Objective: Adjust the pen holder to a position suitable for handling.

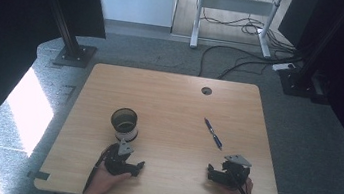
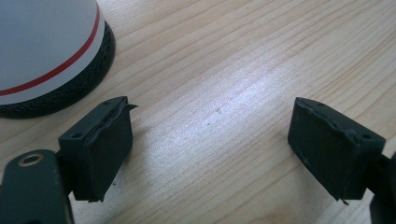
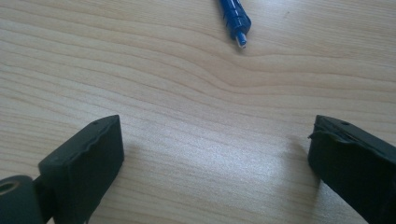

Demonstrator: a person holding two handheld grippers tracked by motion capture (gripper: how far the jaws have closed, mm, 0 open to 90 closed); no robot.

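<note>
Blue and untouched, the pen (image 1: pixel 213 133) lies flat on the table (image 1: pixel 170 97), a little ahead of your right gripper (image 1: pixel 224 172), whose jaws stand spread wide with nothing between them. Your left gripper (image 1: pixel 121 157) is likewise spread and bare, just short of the cup (image 1: pixel 124 124), which stands upright with its dark mouth up. Nothing is gripped yet, so by my reading the whole job is still ahead of you.

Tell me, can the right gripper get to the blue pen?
Probably yes. The right gripper has its jaws wide apart, and only bare table lies between it and the blue pen, which sits just ahead of it.
</note>
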